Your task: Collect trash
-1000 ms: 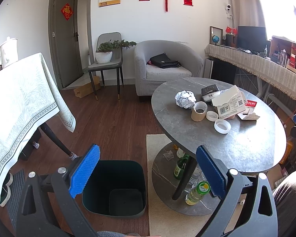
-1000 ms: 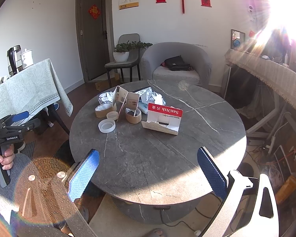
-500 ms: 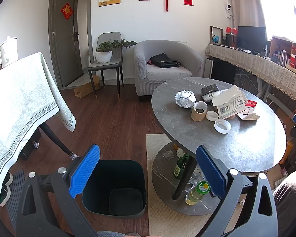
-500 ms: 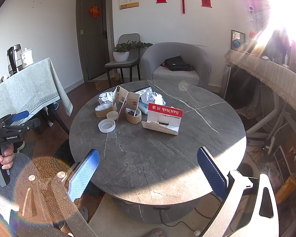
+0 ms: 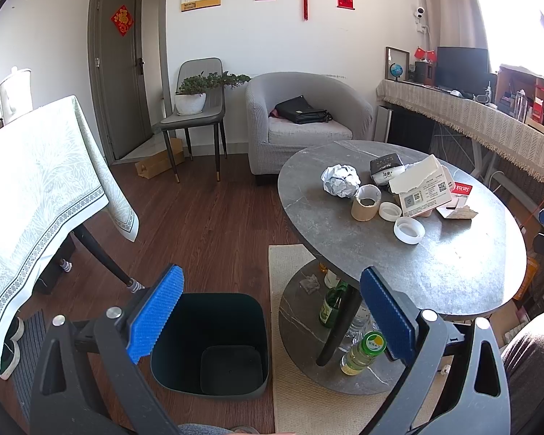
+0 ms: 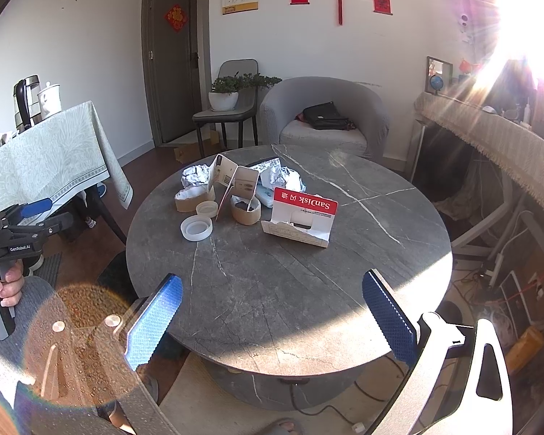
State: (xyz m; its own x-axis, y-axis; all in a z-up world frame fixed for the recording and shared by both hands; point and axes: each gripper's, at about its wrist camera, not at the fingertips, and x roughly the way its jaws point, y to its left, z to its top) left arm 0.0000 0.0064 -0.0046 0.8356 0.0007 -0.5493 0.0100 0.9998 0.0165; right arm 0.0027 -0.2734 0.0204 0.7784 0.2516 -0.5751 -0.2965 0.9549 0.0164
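Both grippers are held back from the work with nothing between their blue pads: the left gripper (image 5: pixel 270 317) has its fingers spread wide above the bin (image 5: pixel 214 344), which stands on the floor just below and ahead of it, and the right gripper (image 6: pixel 272 320) is likewise spread wide over the near edge of the table (image 6: pixel 290 290). The trash lies in a cluster well ahead of the right gripper, toward the far left part of the tabletop. All of it looks light, so weight should not matter; shape and stiffness should. The foil ball (image 5: pixel 340 180) is crumpled and soft, likely to give under the pads and hold well if pinched across its middle. The tape core (image 5: pixel 365 203) is stiff cardboard standing on end; one finger inside and one outside its wall seems the safest hold, since squeezing across it may make it roll or pop out. The lid (image 6: pixel 196 227) is low, smooth plastic, probably slippery, best taken across its rim. The SanDisk card (image 6: pixel 301 215) stands folded and thin; it should bend easily and could tip if nudged, so pinching its upright red top edge looks best. The torn box (image 5: pixel 422 190) is similarly flimsy.
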